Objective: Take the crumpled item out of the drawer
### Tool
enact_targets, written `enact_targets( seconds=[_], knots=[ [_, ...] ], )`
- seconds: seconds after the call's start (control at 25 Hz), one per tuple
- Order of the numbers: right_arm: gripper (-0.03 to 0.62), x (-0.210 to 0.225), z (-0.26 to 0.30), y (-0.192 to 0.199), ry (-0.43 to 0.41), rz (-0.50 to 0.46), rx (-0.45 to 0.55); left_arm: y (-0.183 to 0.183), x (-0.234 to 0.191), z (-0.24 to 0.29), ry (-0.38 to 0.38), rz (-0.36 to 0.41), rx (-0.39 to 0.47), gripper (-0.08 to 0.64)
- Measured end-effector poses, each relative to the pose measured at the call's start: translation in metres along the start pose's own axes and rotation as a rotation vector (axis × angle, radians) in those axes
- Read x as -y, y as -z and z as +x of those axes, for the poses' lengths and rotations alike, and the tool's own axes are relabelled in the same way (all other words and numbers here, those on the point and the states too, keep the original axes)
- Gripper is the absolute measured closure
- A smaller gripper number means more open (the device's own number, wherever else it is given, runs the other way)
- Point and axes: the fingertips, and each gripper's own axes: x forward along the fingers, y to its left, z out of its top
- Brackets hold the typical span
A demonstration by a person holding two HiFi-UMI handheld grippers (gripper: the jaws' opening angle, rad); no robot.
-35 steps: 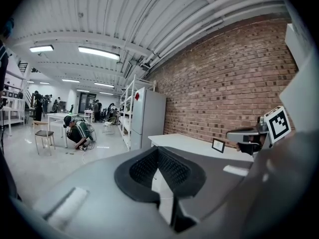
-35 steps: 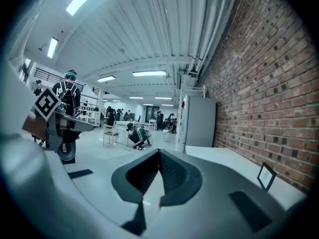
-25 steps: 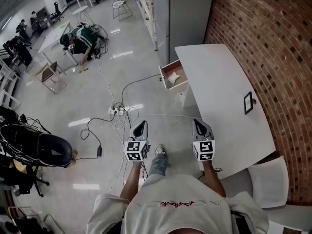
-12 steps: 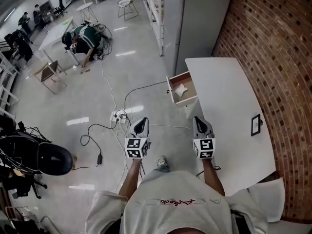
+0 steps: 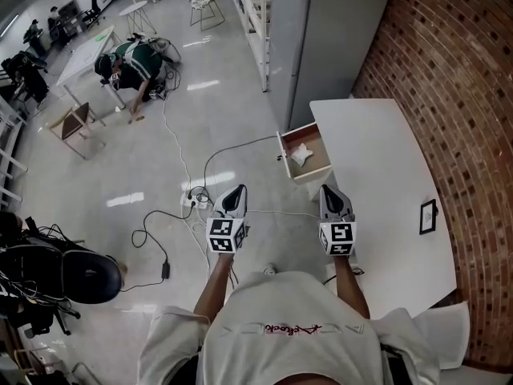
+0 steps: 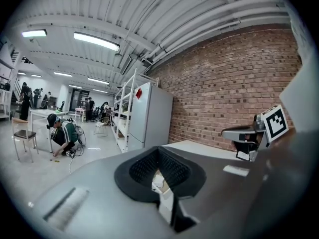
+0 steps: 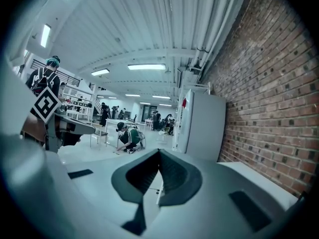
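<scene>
- Since the earlier frames, the white desk (image 5: pixel 377 183) has been brought nearer to both tongs in the head view, and its open drawer (image 5: pixel 319 162) with it.
- Beyond the desk's far side, a brick wall (image 5: pixel 457 79) is seen.
- At the desk's end farthest from the wearer, a tall grey cabinet (image 5: pixel 321 46) is stood.
- Well apart from the desk, across the floor (image 5: pixel 160 159), a crouching person (image 5: pixel 128 61) is seen.
- The drawer is pulled out from the desk's edge, over the floor.
- The left tongs (image 5: pixel 236 190) are held over the floor, off the desk's edge and short of the drawer; they are clenched, with nothing gripped.
- The right tongs (image 5: pixel 329 189) are held just beside the desk's edge, near the drawer's near corner; they too are clenched and empty.
- The crumpled item (image 5: pixel 300 154), a white wad, is lying inside the drawer, untouched.
- A small dark frame (image 5: pixel 428 216) is stood on the desk near its far edge.
</scene>
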Motion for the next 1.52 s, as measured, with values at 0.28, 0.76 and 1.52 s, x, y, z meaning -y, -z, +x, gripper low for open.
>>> enact_targets(
  seconds=[0.28, 0.76, 1.52],
  knots=[
    [0.58, 0.003, 0.015, 0.008, 0.011, 0.012, -0.014, 0.002, -0.008, 0.014, 0.014, 0.008, -0.016, 0.551],
    [0.58, 0.006, 0.039, 0.019, -0.007, 0.033, -0.027, 0.014, -0.018, 0.029, 0.004, 0.007, -0.047, 0.551],
    [0.58, 0.099, 0.169, 0.013, -0.041, 0.044, -0.02, -0.023, -0.042, 0.177, -0.023, 0.007, -0.048, 0.551]
  ],
)
